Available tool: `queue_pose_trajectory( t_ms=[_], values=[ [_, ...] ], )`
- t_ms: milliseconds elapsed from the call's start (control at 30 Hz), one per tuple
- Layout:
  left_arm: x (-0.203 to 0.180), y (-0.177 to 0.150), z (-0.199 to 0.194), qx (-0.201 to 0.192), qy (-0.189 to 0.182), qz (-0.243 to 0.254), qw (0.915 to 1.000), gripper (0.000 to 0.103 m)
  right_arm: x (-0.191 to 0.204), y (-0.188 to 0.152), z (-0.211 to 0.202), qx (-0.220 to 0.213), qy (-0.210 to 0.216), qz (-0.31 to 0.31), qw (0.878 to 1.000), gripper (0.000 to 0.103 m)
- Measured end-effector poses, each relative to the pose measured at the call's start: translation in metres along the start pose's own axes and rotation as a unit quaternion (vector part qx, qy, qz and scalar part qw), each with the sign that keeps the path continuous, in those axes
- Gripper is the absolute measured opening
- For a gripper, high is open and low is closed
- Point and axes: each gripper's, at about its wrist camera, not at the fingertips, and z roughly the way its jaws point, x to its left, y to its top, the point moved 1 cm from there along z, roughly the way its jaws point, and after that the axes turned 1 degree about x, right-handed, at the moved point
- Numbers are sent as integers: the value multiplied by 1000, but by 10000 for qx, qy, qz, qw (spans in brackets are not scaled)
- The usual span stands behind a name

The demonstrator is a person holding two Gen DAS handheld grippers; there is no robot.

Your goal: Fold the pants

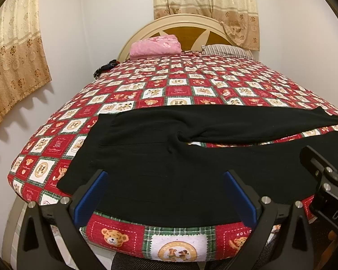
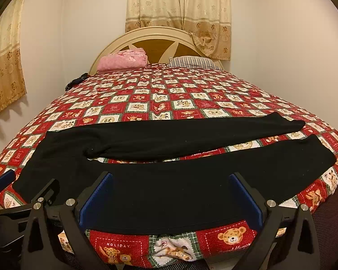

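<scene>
Here the pants (image 1: pixel 160 157) lie flat across the near end of the bed (image 1: pixel 173 85), waistband at the left, both legs running right with a strip of quilt showing between them. The left gripper (image 1: pixel 163 193) hovers over the seat, jaws wide apart and holding nothing; the right gripper (image 2: pixel 169 195) hangs over the near leg, equally wide and empty. A shallow pinch could slip off the thin black fabric, or catch quilt underneath too.
</scene>
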Motion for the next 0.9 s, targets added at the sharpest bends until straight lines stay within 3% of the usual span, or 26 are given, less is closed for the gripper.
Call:
queue_pose_trajectory(
  t_ms=[900],
  values=[
    [-10, 0, 0, 54, -45, -6, 10000, 103, 1, -3, 3, 48, 18, 29, 10000, 102]
  ],
)
